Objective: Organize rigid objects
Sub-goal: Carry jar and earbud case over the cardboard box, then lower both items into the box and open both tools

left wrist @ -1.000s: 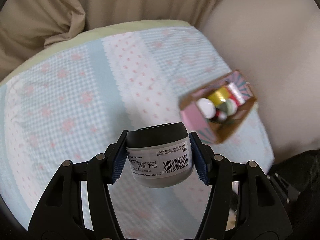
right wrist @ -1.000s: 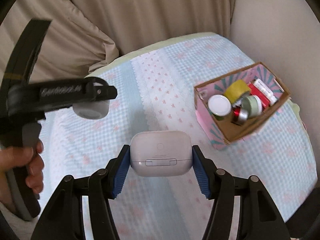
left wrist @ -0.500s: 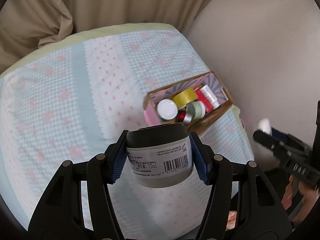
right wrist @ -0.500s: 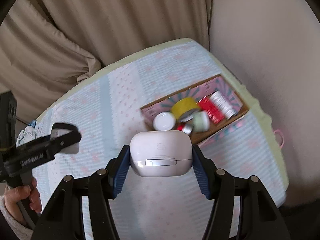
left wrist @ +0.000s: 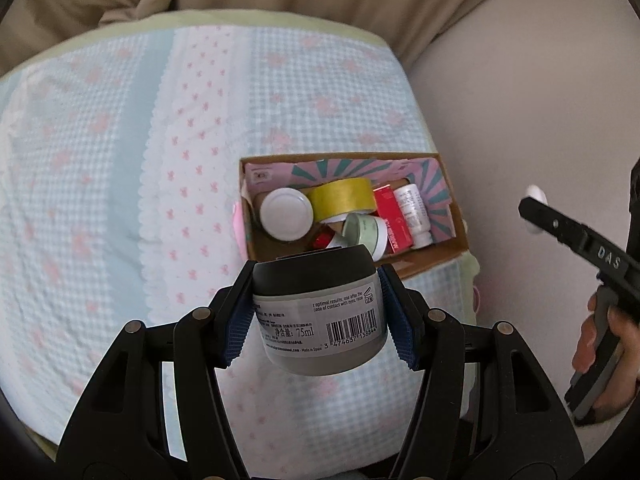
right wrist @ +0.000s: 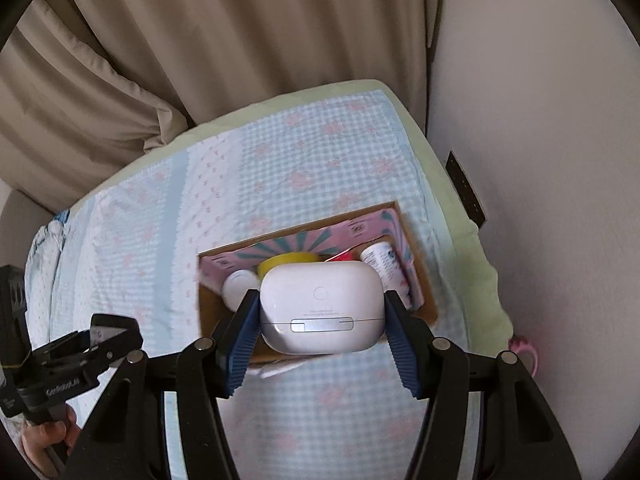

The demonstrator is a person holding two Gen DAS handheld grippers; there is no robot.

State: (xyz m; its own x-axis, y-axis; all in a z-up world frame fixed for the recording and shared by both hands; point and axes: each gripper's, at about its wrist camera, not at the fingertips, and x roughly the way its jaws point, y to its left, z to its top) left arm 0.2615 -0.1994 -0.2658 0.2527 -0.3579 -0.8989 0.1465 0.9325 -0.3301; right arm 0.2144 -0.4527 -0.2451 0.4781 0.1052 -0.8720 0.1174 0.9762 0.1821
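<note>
My left gripper [left wrist: 318, 314] is shut on a grey jar with a black lid [left wrist: 320, 312], held above the bed just in front of an open cardboard box [left wrist: 444, 248]. The box holds a white-lidded jar [left wrist: 286, 212], a yellow tape roll [left wrist: 344, 198], a green-lidded jar [left wrist: 366, 232], a red box [left wrist: 390, 216] and a white bottle [left wrist: 414, 210]. My right gripper [right wrist: 320, 320] is shut on a white earbud case [right wrist: 320, 306], held over the same box [right wrist: 216, 312]. The case hides much of the box's contents.
The box sits near the right edge of a bed with a blue and pink checked cover [left wrist: 100, 168]. Beige curtains [right wrist: 200, 60] hang behind and a pale wall [right wrist: 540, 160] stands at the right. The left gripper shows low left in the right wrist view [right wrist: 72, 364].
Both grippers have moved toward the box with their loads. The box now lies right ahead of the jar and under the earbud case.
</note>
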